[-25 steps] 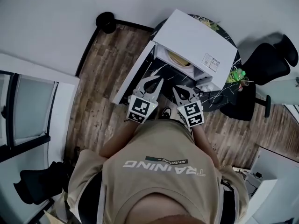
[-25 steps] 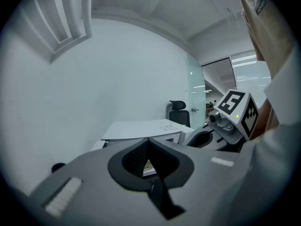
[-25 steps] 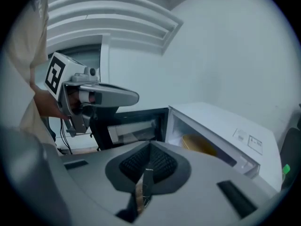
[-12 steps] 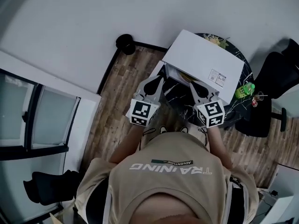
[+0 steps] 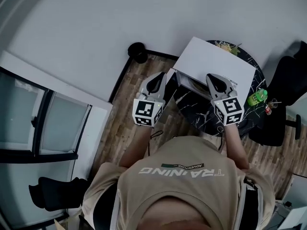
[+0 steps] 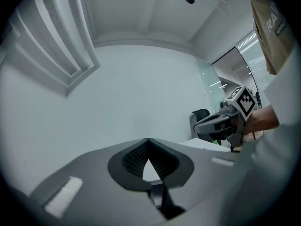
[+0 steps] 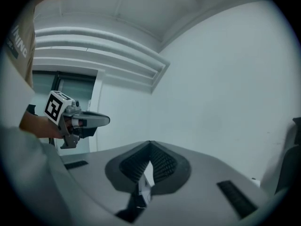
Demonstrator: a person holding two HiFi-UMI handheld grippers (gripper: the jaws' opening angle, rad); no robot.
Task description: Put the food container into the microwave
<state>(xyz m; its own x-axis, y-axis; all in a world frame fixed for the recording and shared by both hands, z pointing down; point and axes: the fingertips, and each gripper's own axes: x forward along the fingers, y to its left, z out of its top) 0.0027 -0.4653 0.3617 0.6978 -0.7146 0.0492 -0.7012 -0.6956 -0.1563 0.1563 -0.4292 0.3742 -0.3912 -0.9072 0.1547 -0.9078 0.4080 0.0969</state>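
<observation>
Upper right of frame: left gripper [image 5: 156, 80] and right gripper [image 5: 217, 80], both closed and empty, hover before the open microwave [image 5: 216, 61]. The container [image 5: 193, 84] seems to sit inside; probably light, stiff plastic, best gripped at its rim.

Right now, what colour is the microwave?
The microwave is white; the head view shows it best.

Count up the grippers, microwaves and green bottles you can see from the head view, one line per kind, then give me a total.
grippers: 2 (left gripper, right gripper)
microwave: 1
green bottle: 1
total: 4
</observation>
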